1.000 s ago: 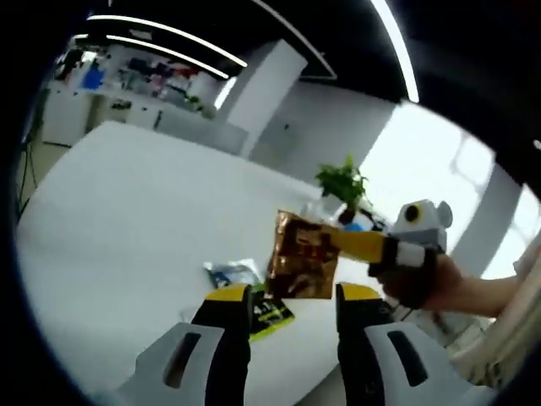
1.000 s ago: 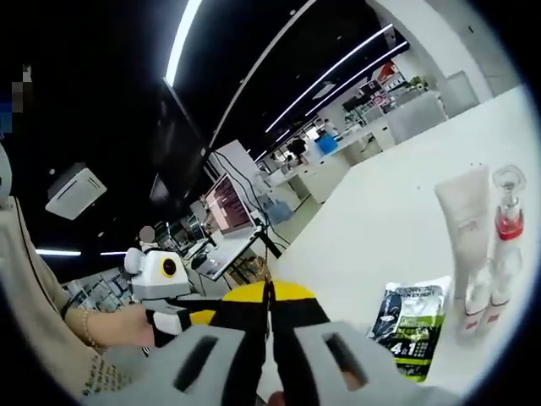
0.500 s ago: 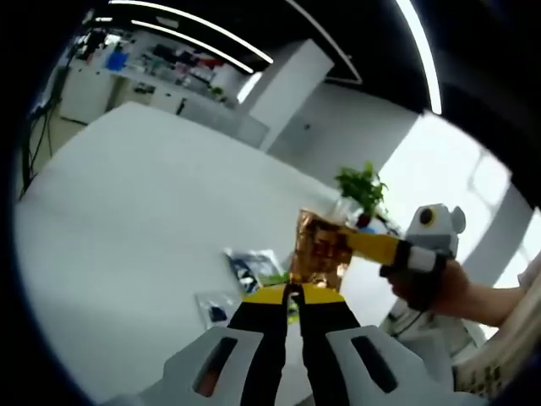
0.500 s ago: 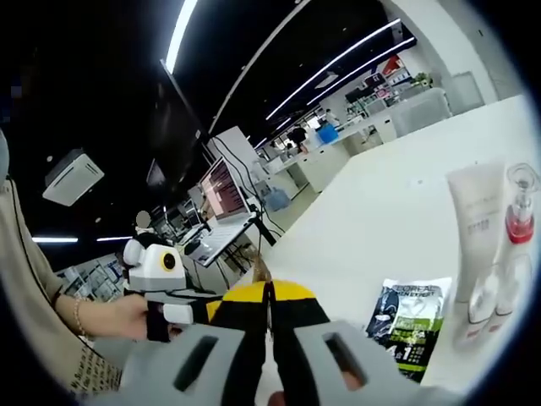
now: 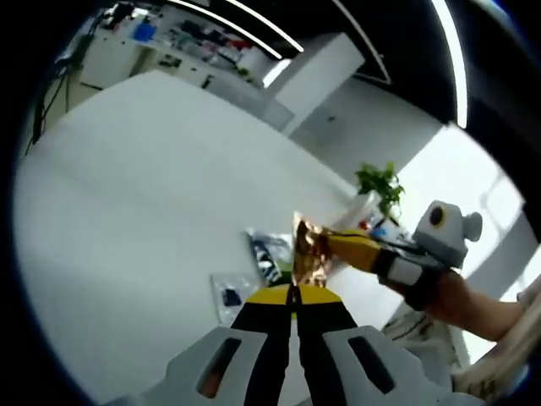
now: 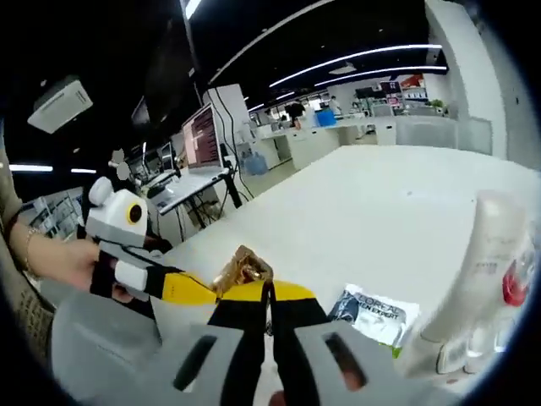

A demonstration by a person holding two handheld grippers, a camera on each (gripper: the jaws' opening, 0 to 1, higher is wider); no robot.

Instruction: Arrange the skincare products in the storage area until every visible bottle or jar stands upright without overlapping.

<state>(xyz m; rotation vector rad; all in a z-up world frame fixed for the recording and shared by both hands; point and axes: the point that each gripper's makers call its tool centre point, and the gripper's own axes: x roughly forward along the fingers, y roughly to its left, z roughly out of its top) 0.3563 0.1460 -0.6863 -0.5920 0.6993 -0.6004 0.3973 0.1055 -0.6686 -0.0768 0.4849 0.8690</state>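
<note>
In the left gripper view, the left tool [image 5: 292, 298] has its two yellow-tipped jaws pressed together on the lower edge of a crinkled shiny copper-coloured foil sachet [image 5: 309, 251], which hangs in the air above the white surface [image 5: 127, 194]. The right tool [image 5: 338, 244] comes in from the right and is closed on the other side of the same sachet. Just behind, a small clear flat packet [image 5: 228, 298] and a dark printed sachet with a green edge [image 5: 269, 254] lie flat on the surface, close together. Farther away stands a green potted plant [image 5: 379, 182].

In the right gripper view, the right tool [image 6: 270, 293] is closed with the foil sachet at its tip, and the left tool [image 6: 203, 289] meets it from the left. A pale tube [image 6: 475, 275] and a clear bottle with a red band [image 6: 517, 288] stand upright at the right, near the dark printed sachet
</note>
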